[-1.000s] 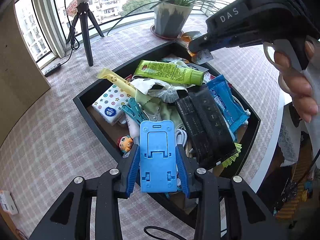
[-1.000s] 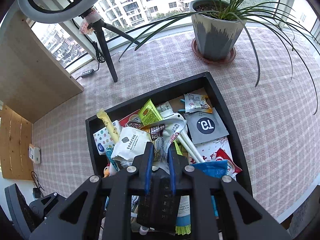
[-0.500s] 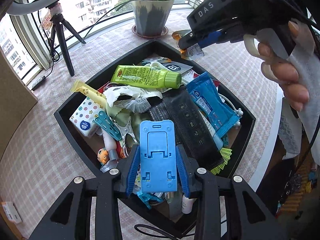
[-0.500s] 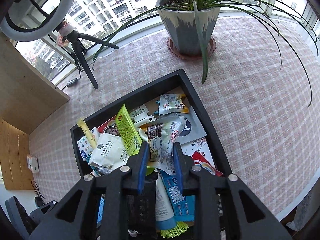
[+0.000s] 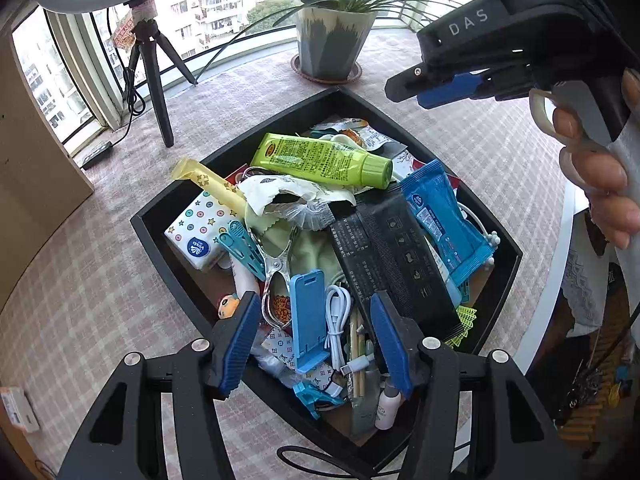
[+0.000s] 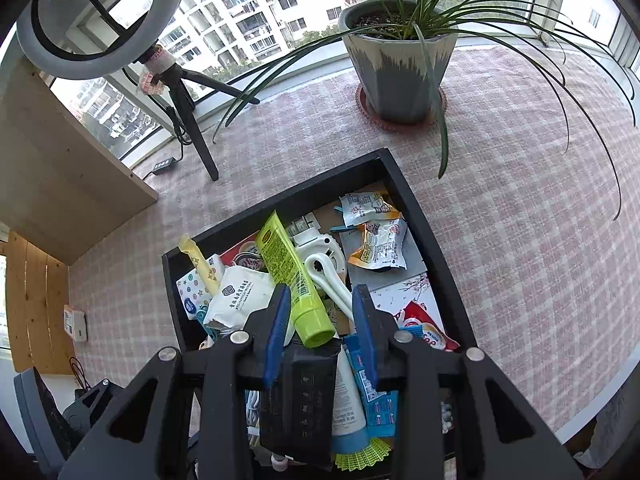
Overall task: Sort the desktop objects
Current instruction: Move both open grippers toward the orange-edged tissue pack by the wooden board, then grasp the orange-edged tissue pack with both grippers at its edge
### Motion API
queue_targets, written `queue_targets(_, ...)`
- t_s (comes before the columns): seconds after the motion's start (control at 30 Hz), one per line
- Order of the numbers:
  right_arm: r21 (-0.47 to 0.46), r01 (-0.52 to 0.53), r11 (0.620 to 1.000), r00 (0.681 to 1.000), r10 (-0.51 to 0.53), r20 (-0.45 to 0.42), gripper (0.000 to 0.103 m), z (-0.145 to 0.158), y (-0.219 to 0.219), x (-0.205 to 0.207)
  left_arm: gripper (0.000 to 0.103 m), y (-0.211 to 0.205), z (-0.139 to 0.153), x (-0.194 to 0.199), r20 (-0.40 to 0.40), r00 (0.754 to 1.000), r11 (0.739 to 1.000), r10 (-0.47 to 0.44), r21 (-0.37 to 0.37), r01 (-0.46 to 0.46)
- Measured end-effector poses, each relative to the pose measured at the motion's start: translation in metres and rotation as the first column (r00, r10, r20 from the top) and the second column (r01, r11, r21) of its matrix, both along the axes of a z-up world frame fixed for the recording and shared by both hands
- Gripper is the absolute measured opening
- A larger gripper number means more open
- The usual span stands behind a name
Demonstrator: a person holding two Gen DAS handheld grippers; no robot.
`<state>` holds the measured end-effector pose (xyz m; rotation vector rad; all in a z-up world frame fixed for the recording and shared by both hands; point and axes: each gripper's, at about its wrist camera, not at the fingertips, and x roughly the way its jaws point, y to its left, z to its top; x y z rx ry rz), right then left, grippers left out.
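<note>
A black tray (image 5: pixel 172 276) on the checked tablecloth is heaped with small objects. My left gripper (image 5: pixel 316 344) is open above its near corner, with the blue phone stand (image 5: pixel 306 316) lying in the tray between the fingers. A green tube (image 5: pixel 320 158), a black packet (image 5: pixel 388 264) and a blue packet (image 5: pixel 444 220) lie on the heap. My right gripper (image 6: pixel 320 332) is open and empty above the tray (image 6: pixel 424 216), over the green tube's (image 6: pixel 288 272) cap; it also shows in the left wrist view (image 5: pixel 420 92) at upper right.
A potted plant (image 6: pixel 400 60) stands beyond the tray, its long leaves hanging over the cloth. A ring-light tripod (image 6: pixel 188 120) stands at back left beside a wooden panel (image 6: pixel 60 168). The table edge (image 5: pixel 556 280) runs along the right.
My left gripper opened and let go of the blue phone stand, which now lies in the tray. My right gripper opened, dropped its snack packet in the tray, and drew back.
</note>
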<state>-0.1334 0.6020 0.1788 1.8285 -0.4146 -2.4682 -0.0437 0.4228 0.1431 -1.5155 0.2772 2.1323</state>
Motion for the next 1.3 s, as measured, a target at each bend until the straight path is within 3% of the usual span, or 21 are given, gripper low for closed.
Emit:
queue_targets(0.17, -0.008, -0.07, 0.998, 0.998, 0.07, -0.001, 0.032, 0.001, -0.034, 0.002, 0.055, -0.034, -0.002, -0.005, 0.002, 0.998, 0.998, 0.069, -0.011, -0.069)
queue_targets(0.33, -0.03, -0.172, 0.985, 0.985, 0.172, 0.001, 0.032, 0.0, -0.088, -0.001, 0.055, -0.092, -0.004, -0.012, -0.004, 0.979, 0.979, 0.202, -0.012, -0.202)
queue_targets(0.5, -0.02, -0.318, 0.948, 0.948, 0.318, -0.006, 0.032, 0.001, -0.162, -0.002, 0.055, -0.166, -0.007, -0.014, 0.009, 0.939, 0.939, 0.344, -0.006, -0.344)
queue_targets(0.63, -0.022, -0.417, 0.909, 0.909, 0.417, -0.019, 0.032, 0.002, -0.226, -0.006, 0.055, -0.229, -0.011, -0.012, 0.011, 0.892, 0.892, 0.453, -0.02, -0.452)
queue_targets(0.83, -0.019, -0.576, 0.817, 0.817, 0.575, -0.038, 0.032, 0.0, -0.34, -0.01, 0.055, -0.328, -0.016, -0.003, 0.005, 0.773, 0.772, 0.635, -0.02, -0.635)
queue_targets(1.1, 0.004, -0.753, 0.658, 0.658, 0.753, -0.027, 0.032, -0.018, -0.475, -0.012, 0.055, -0.453, -0.03, 0.026, 0.046, 0.547, 0.546, 0.836, 0.02, -0.837)
queue_targets(1.3, -0.026, -0.819, 0.573, 0.574, 0.819, -0.009, 0.032, -0.035, -0.55, -0.011, 0.055, -0.523, -0.046, 0.049, 0.072, 0.382, 0.381, 0.921, 0.038, -0.924)
